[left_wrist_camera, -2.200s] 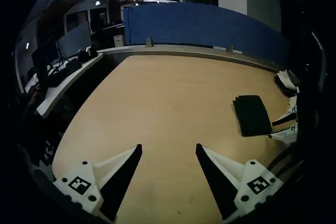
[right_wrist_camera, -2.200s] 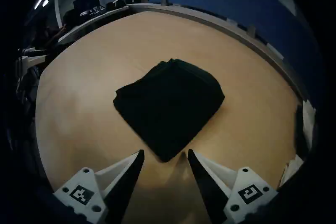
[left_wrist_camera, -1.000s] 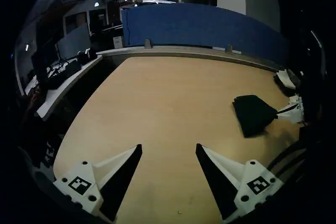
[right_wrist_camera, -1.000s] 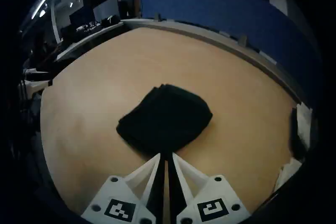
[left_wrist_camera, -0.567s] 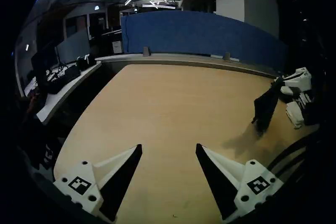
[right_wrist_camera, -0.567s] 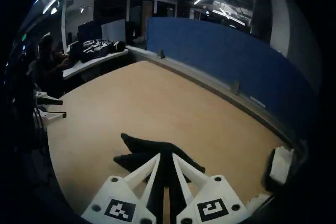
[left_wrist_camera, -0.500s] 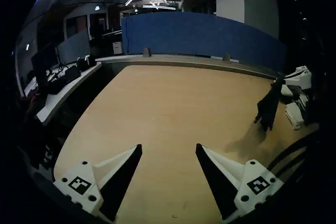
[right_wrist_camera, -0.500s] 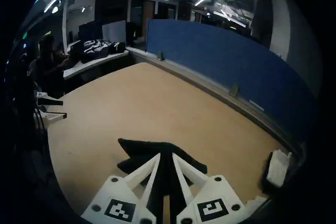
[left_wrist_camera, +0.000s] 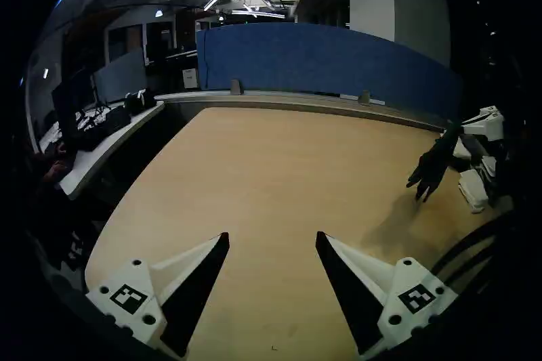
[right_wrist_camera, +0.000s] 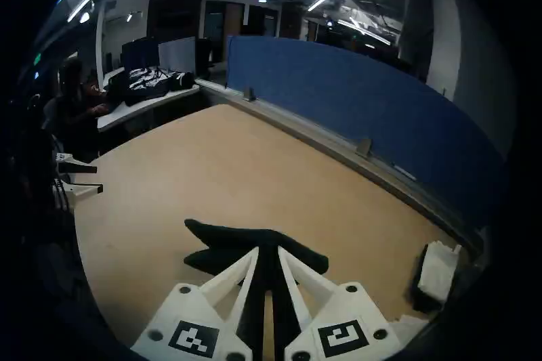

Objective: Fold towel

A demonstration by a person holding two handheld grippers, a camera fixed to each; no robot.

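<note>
The black towel [left_wrist_camera: 430, 168] hangs crumpled above the wooden table [left_wrist_camera: 284, 158] at its right side, dangling from my right gripper [left_wrist_camera: 484, 124]. In the right gripper view that gripper [right_wrist_camera: 268, 252] is shut on the towel [right_wrist_camera: 230, 239], and dark cloth spreads out just past both fingertips, off the tabletop [right_wrist_camera: 217, 164]. My left gripper [left_wrist_camera: 271, 235] stands open low over the near part of the table, nothing between its fingers, well to the left of the towel. It also appears small at the far left edge as the left gripper [right_wrist_camera: 78, 178].
A blue partition [left_wrist_camera: 325, 56] runs along the table's far edge. White folded items [left_wrist_camera: 471, 192] lie at the right end, seen again as white items [right_wrist_camera: 437, 269]. Desks with monitors [left_wrist_camera: 101, 110] stand to the left, where a person [right_wrist_camera: 74, 103] sits.
My right gripper went from open at the folded towel's corner to shut on it, then rose, lifting the towel off the table so it hangs. My left gripper stayed put.
</note>
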